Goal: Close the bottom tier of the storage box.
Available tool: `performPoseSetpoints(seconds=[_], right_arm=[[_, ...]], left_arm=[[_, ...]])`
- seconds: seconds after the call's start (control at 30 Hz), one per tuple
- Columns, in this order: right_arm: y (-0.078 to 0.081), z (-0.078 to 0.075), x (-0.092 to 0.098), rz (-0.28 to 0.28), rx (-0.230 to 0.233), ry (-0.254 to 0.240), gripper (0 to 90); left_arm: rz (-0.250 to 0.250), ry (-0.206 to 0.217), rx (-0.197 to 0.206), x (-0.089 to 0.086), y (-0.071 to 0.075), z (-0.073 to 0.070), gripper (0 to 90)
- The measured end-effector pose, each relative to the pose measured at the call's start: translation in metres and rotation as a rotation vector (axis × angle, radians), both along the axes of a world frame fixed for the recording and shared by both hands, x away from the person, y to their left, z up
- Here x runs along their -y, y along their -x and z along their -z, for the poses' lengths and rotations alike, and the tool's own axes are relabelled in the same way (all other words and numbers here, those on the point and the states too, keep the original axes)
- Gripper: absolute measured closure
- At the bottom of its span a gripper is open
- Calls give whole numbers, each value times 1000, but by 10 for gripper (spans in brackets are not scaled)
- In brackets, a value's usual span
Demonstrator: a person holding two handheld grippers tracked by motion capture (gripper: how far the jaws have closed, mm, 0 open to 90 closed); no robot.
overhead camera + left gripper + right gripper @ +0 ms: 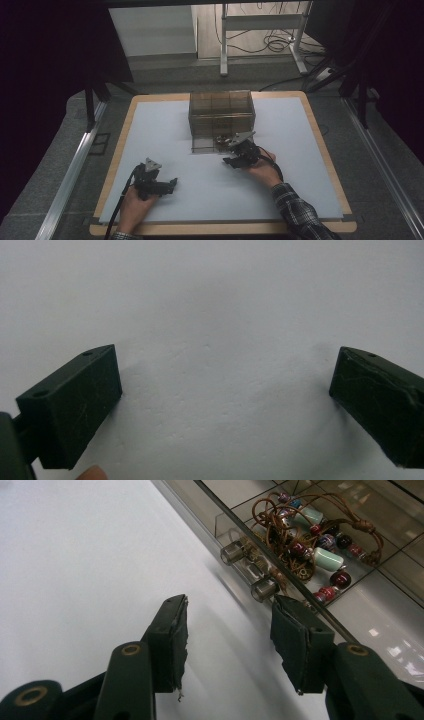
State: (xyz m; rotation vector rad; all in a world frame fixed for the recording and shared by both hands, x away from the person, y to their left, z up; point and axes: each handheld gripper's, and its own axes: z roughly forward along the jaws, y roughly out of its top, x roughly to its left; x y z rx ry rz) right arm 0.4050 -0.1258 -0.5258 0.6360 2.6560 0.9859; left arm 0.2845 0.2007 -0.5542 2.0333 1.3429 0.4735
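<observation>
One drawer (pixel 206 145) stands pulled out at the foot of the smoky, see-through plastic organizer (pixel 221 114), and in its compartment lies the beaded bracelet (pixel 312 535): a tangle of brown cord strung with glossy dark red, pale green and patterned beads. A clear handle on two stubby round posts (pixel 248 575) runs along the drawer front, just ahead of your right claw (pixel 227 630).

Your right claw stands released, jaws partly apart with nothing between them, one jaw on each side of that handle but not pressing it. Held that way, it looks lined up either to take the handle or to reach over the rim for the bracelet; which of the two you intend cannot be told.

Your left claw (pixel 225 395) is released as well, jaws spread wide over bare surface, parked well apart from the organizer in your hand (pixel 134 200), seemingly just kept out of the way.

The bench (pixel 165 125) carries a smooth, matte pale sheet with a light wooden border, giving slick footing, so the light box may slide when pushed.
</observation>
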Motion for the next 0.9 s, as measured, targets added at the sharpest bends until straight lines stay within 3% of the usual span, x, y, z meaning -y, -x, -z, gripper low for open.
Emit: performPoseSetpoints(seconds=[0.9], right_arm=[[-9,-1,-2,10,28,12,486]], left_arm=[[0,0,0,0,0,0,5]])
